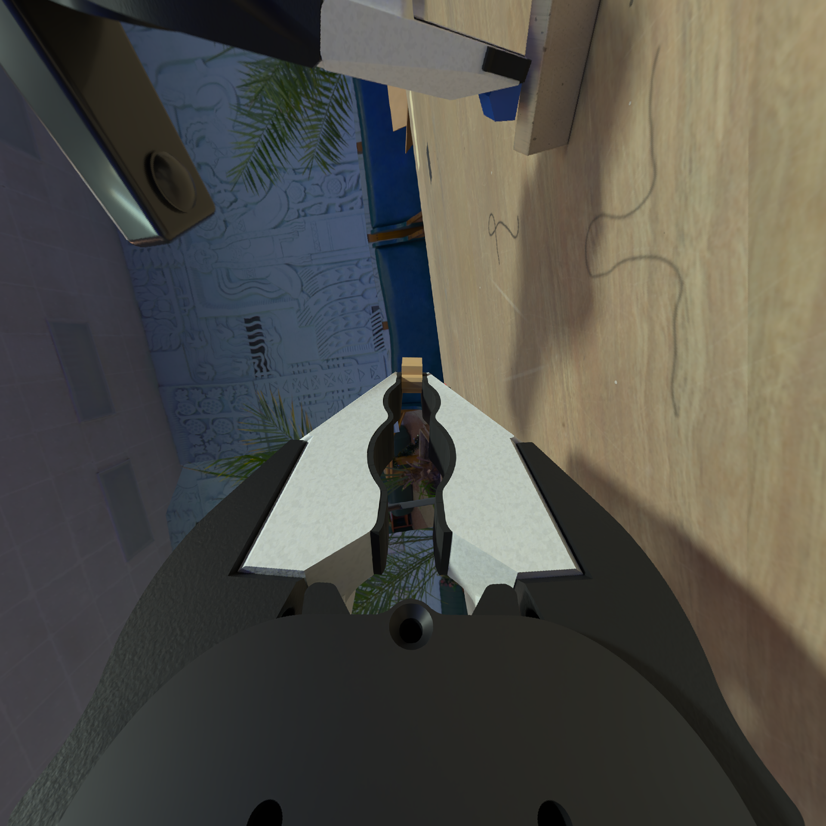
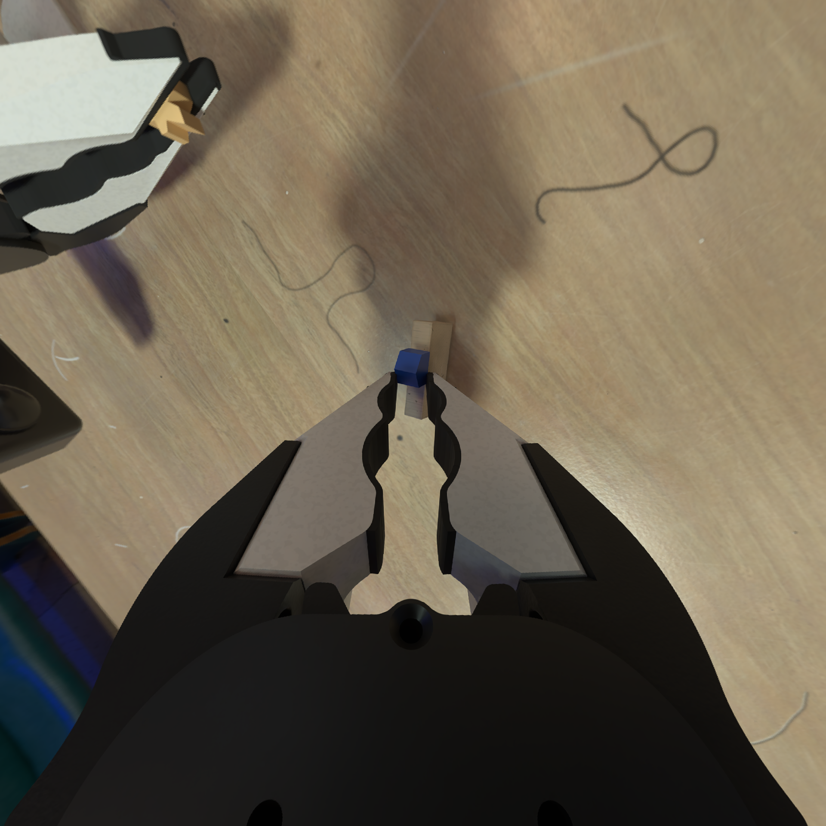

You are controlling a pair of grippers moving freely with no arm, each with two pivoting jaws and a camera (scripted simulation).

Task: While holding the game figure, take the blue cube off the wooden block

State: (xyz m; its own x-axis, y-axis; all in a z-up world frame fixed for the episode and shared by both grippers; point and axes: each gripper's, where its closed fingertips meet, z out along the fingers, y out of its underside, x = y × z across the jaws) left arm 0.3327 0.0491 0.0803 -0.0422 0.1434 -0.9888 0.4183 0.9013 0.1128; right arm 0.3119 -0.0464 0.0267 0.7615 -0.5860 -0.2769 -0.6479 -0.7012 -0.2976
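Observation:
My left gripper [image 1: 411, 380] is shut on a small tan game figure [image 1: 411, 373] and holds it in the air beside the table. It also shows in the right wrist view [image 2: 187, 111] at the upper left, with the figure [image 2: 179, 120] sticking out of its tips. My right gripper [image 2: 411, 379] points down at the table, and its fingertips close on both sides of the blue cube [image 2: 411, 372]. The cube rests against the top of the pale wooden block [image 2: 440, 344]. In the left wrist view the cube [image 1: 498, 105] sits between the right gripper [image 1: 503, 71] and the block [image 1: 549, 89].
The wooden table [image 2: 625, 402] bears dark scribble marks [image 2: 661, 165]. A dark box with a round knob [image 2: 27, 415] stands at the table's left edge and also shows in the left wrist view [image 1: 134, 147]. Beyond the edge are blue seats [image 1: 402, 277].

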